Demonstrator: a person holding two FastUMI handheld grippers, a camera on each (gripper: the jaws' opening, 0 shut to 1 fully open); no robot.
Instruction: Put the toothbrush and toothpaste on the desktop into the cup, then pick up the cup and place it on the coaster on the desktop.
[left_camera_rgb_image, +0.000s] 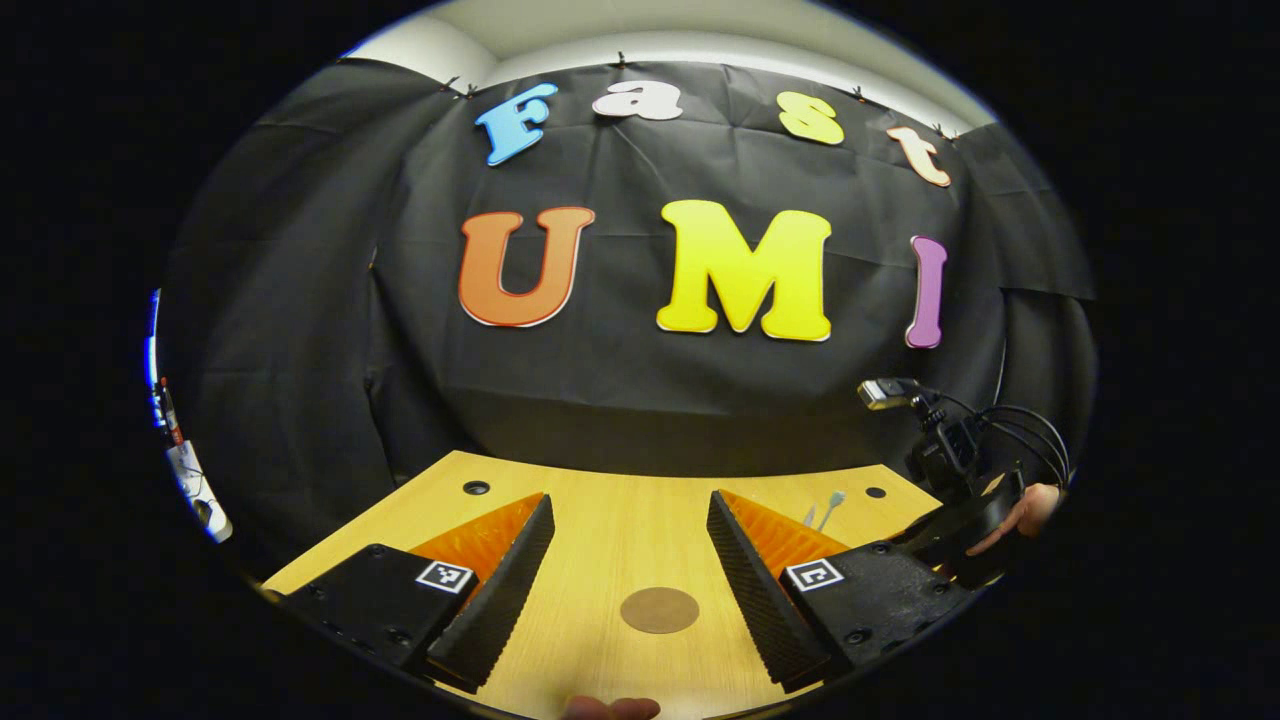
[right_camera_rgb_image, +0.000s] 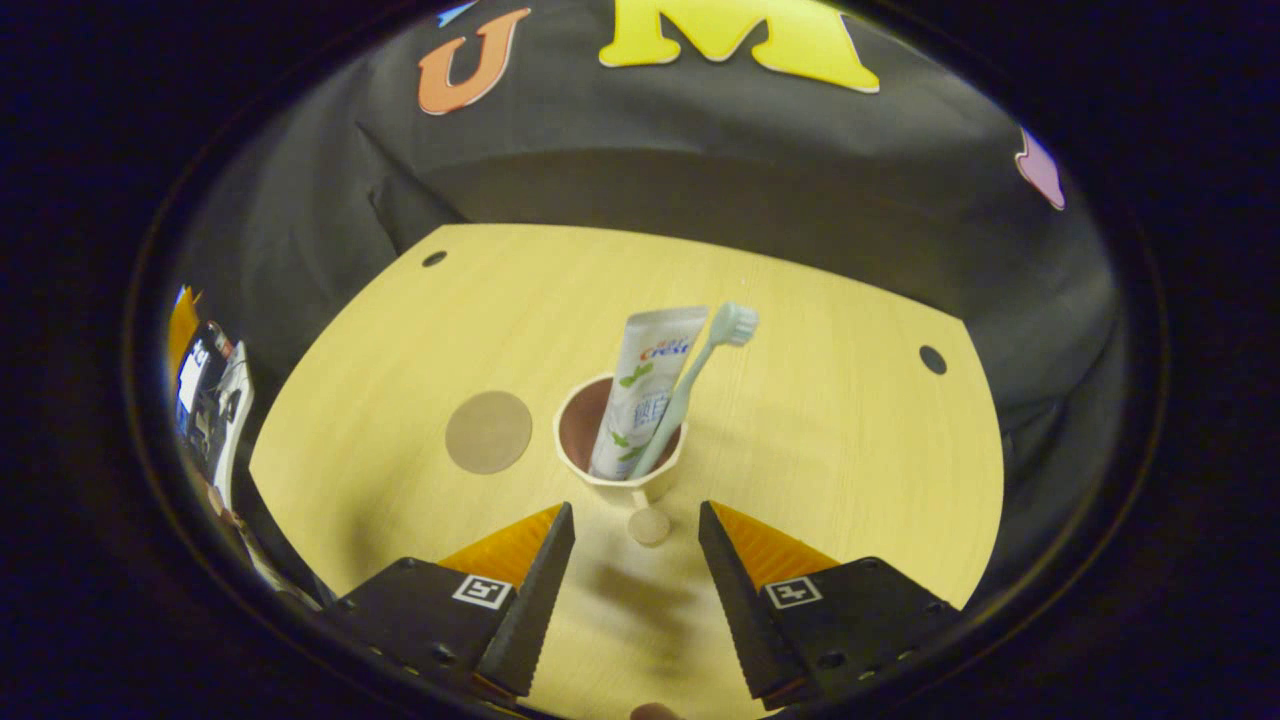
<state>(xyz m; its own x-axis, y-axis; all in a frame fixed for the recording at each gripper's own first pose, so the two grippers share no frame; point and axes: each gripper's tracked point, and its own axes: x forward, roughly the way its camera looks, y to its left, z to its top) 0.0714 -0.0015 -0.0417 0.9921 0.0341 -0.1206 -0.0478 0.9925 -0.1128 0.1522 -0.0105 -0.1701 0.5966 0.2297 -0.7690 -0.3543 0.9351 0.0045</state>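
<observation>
Pale wood grain runs across the worktop (right_camera_rgb_image: 820, 440), and on it stands a cream cup (right_camera_rgb_image: 618, 470) with a dark inside, already loaded: the toothpaste tube (right_camera_rgb_image: 645, 385) stands in it leaning away from the camera, and the toothbrush (right_camera_rgb_image: 695, 385) rests across the tube with its bristle head up past the rim. Loading looks done, so what remains is the lift to the coaster (right_camera_rgb_image: 488, 431), a flat brown disc lying just beside the cup on its left in the right gripper view, apart from it.

The right gripper (right_camera_rgb_image: 634, 540) hovers above and in front of the cup, released, its jaws spread wider than the cup's foot and holding nothing; that stance suits a descent around the cup's wall. A small round thing between the fingers, at the cup's near side, may be a handle end, though the view is too poor to be sure.

The left gripper (left_camera_rgb_image: 630, 530) is also released and empty, held low over the worktop with the coaster (left_camera_rgb_image: 659, 609) between its fingers, probably parked clear of the other hand's reach
</observation>
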